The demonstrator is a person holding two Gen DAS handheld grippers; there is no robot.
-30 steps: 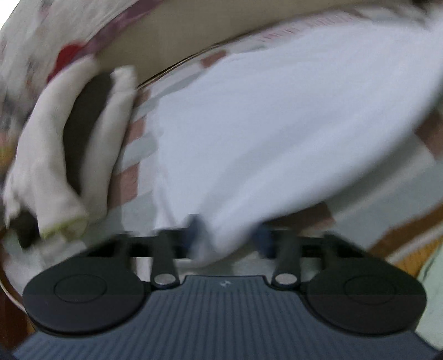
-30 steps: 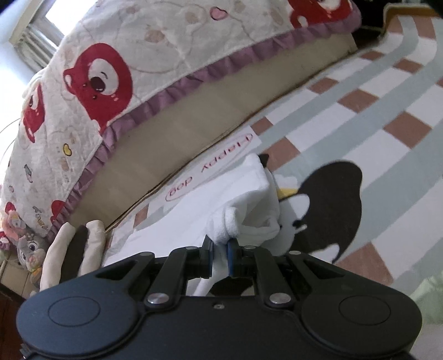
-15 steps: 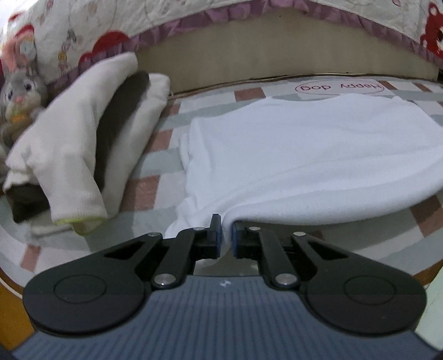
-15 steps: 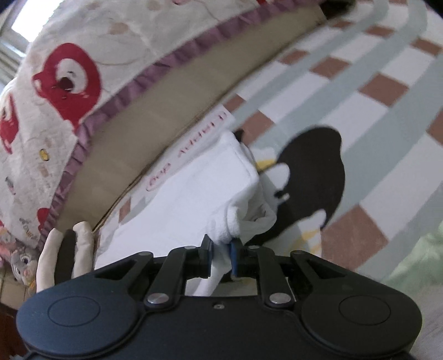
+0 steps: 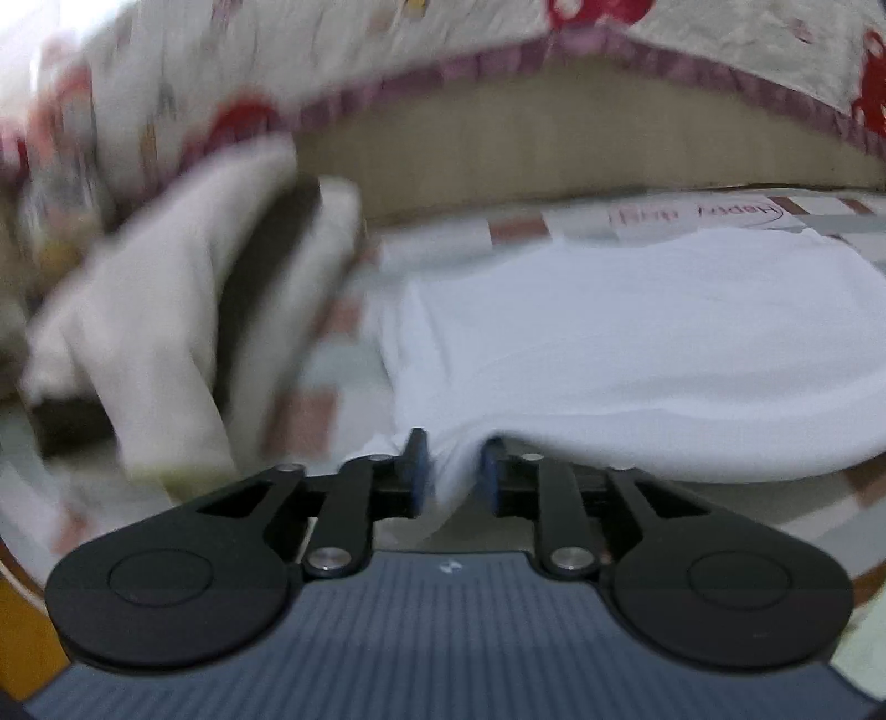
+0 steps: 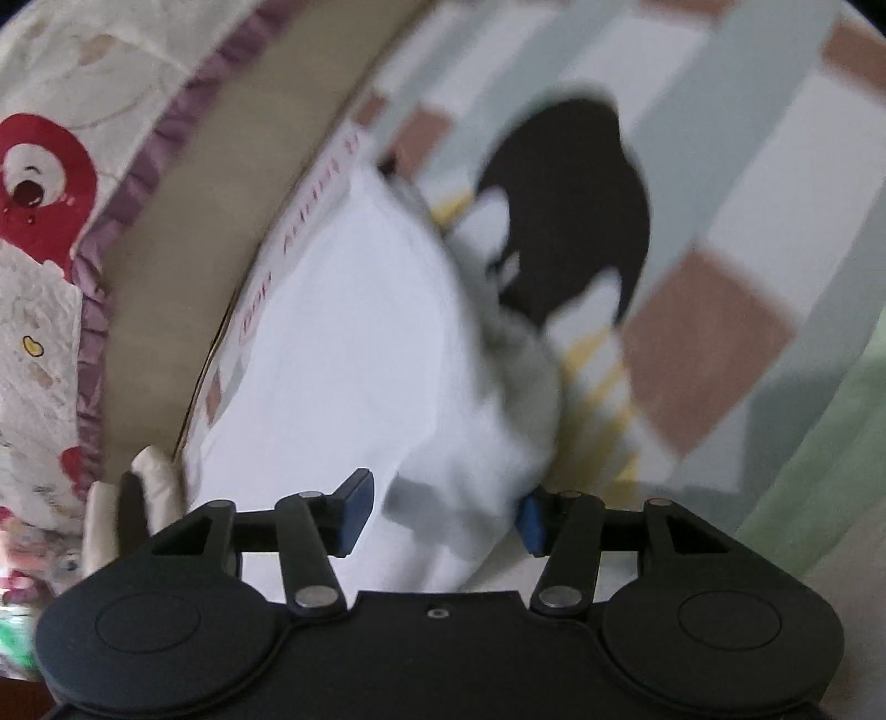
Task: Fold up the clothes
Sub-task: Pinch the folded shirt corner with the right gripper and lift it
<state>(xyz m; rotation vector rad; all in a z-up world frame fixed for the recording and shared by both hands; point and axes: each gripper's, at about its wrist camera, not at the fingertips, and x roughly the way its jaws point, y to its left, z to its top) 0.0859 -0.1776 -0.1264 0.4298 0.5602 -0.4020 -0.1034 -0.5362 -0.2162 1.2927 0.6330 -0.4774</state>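
Checked bedding in grey-green, white and brick-red squares (image 5: 310, 410) is your work surface, with a bear-print quilt (image 5: 720, 44) edged in purple banked up behind it. At the far left a cream and dark folded garment (image 5: 183, 343) lies apart from the job, blurred. Next, your left gripper (image 5: 451, 476) has just been opening; its blue pads stand a little apart with a pinch of the white garment (image 5: 637, 343) between them, and I cannot tell whether the cloth is free of both pads. That garment lies spread flat in the middle of the bedding. Further right, your right gripper (image 6: 440, 518) has also just been opening; its jaws are wide, the bunched white corner lies loose between them, and neither pad presses it.

You appear to be letting go after laying a fold. Next, draw both grippers back without dragging the cloth, then find the following edge to take.

Writing: a pink oval label on the bedding beyond the garment, upside down, seems to read "Happy dog" (image 5: 698, 213); in the right view it is too smeared to read. A black-and-white cartoon figure (image 6: 576, 210) is printed beside the garment.
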